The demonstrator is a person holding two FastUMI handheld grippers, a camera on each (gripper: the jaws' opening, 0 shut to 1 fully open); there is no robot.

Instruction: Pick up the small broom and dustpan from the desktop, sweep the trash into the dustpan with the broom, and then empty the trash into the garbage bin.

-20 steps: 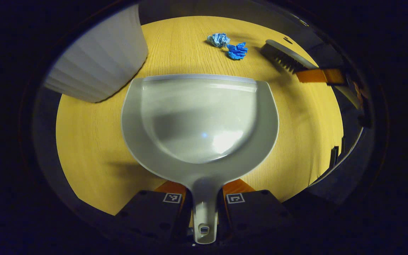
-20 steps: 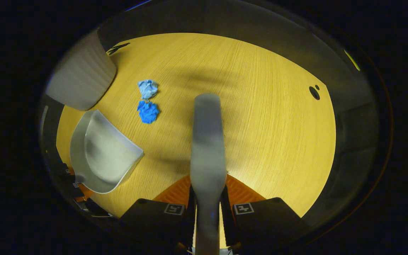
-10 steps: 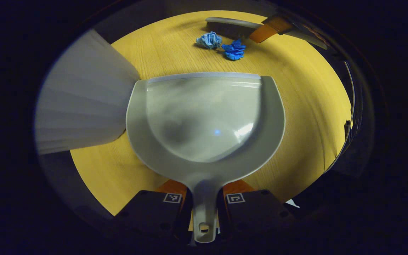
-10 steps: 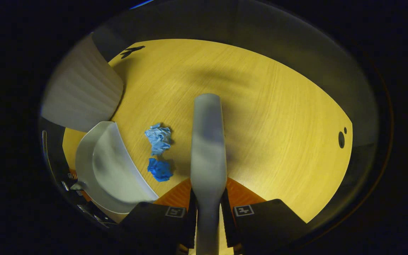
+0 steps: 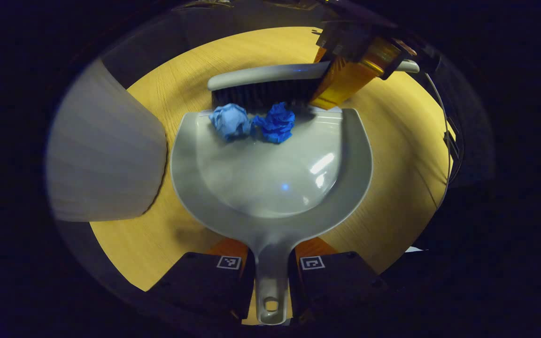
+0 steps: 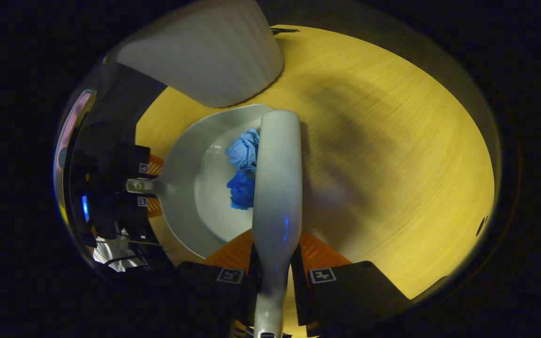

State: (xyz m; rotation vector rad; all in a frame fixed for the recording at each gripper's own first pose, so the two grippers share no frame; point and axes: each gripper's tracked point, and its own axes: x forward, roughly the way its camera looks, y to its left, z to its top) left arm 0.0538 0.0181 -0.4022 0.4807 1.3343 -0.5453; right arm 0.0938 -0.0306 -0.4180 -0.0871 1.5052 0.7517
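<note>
My left gripper (image 5: 270, 256) is shut on the handle of the grey dustpan (image 5: 270, 188), which lies flat on the wooden desktop (image 5: 406, 155). Two crumpled blue paper balls, a light one (image 5: 229, 120) and a darker one (image 5: 276, 123), sit just inside the pan's front lip. The grey broom (image 5: 263, 75) stands right behind them, its dark bristles at the lip. My right gripper (image 6: 274, 274) is shut on the broom's handle (image 6: 276, 188). From the right gripper view the dustpan (image 6: 195, 178) and both balls (image 6: 243, 169) lie left of the broom, with the left gripper (image 6: 139, 188) at the pan's handle.
A white ribbed garbage bin (image 5: 104, 150) stands on the desktop close to the dustpan's left side, also at the top left of the right gripper view as the bin (image 6: 204, 51). Open wooden desktop (image 6: 392, 164) stretches to the right of the broom.
The broom has swept toward the dustpan, pushing both blue paper balls from the bare desktop over the lip into the pan. The dustpan has stayed in about the same place.
</note>
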